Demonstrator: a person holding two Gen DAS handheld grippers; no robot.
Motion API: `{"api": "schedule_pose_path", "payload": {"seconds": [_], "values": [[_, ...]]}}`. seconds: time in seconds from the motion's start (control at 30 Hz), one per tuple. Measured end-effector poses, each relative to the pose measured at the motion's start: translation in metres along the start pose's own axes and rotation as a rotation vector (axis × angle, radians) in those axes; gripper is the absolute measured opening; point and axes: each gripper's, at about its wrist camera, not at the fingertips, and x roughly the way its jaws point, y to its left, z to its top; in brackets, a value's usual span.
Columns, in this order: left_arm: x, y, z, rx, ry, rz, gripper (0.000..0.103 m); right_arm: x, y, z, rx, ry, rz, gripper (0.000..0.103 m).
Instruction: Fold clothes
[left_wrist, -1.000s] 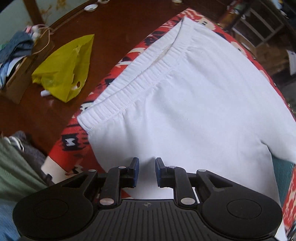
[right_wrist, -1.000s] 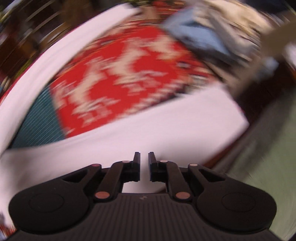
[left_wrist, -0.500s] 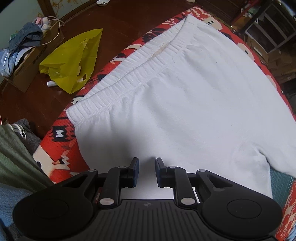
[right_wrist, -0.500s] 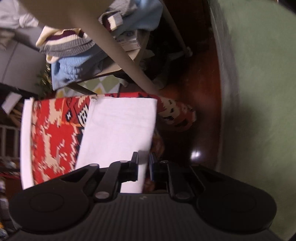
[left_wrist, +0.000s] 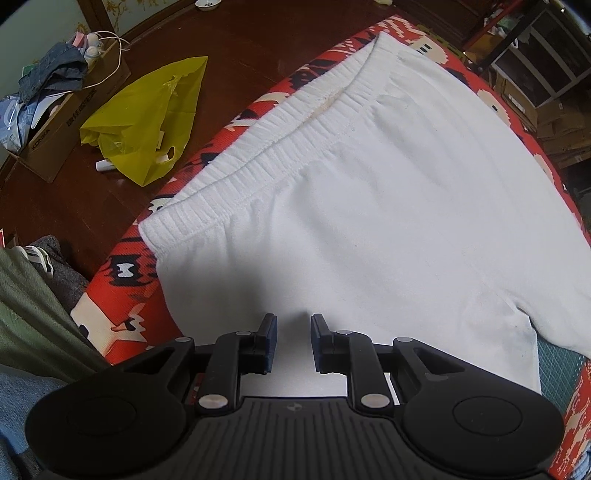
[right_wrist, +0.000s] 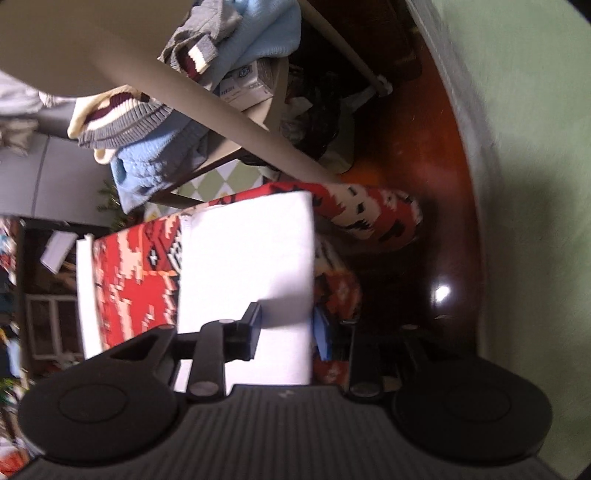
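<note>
Red patterned cloth (left_wrist: 122, 291) covers the work surface, and white trousers (left_wrist: 369, 221) lie flat across it, elastic waistband (left_wrist: 266, 155) toward the far edge. Left gripper (left_wrist: 293, 341) hovers low over the near part of the fabric, jaws a narrow gap apart, nothing between them. Only this view catches the yellow plastic bag (left_wrist: 147, 122) and cardboard box (left_wrist: 55, 125) on the dark floor. Over on the right wrist camera, the right gripper (right_wrist: 288, 332) stands spread wide, straddling the edge of a trouser leg (right_wrist: 247, 251), with piled knitwear (right_wrist: 155, 122) behind.
</note>
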Motion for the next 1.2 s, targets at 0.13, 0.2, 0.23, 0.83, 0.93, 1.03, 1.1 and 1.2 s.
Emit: {"api": "schedule_pose_path", "payload": {"seconds": [0.13, 0.2, 0.23, 0.83, 0.93, 1.03, 1.1, 1.2], "values": [[-0.001, 0.006, 0.002, -0.012, -0.004, -0.016, 0.02, -0.002, 0.001, -0.005, 0.029, 0.006, 0.03, 0.029], [0.0, 0.01, 0.002, -0.02, -0.003, -0.02, 0.02, -0.007, 0.004, -0.005, 0.054, 0.004, 0.055, 0.029], [0.0, 0.012, 0.001, -0.026, -0.003, -0.022, 0.02, -0.011, 0.004, -0.004, 0.067, 0.004, 0.071, 0.029], [0.007, 0.052, 0.002, -0.191, -0.005, -0.101, 0.02, -0.016, 0.031, -0.007, -0.122, 0.001, -0.11, 0.002], [0.006, 0.059, 0.005, -0.215, -0.022, -0.075, 0.02, -0.018, 0.038, -0.006, -0.14, -0.001, -0.124, 0.002], [-0.003, 0.072, 0.007, -0.242, -0.059, -0.052, 0.02, -0.019, 0.047, -0.006, -0.154, -0.005, -0.133, 0.002], [-0.004, 0.082, 0.006, -0.265, -0.059, -0.032, 0.02, -0.019, 0.052, -0.005, -0.163, -0.007, -0.139, 0.002], [-0.001, 0.094, 0.006, -0.286, -0.038, -0.028, 0.021, -0.019, 0.06, -0.004, -0.176, -0.01, -0.147, 0.002]]}}
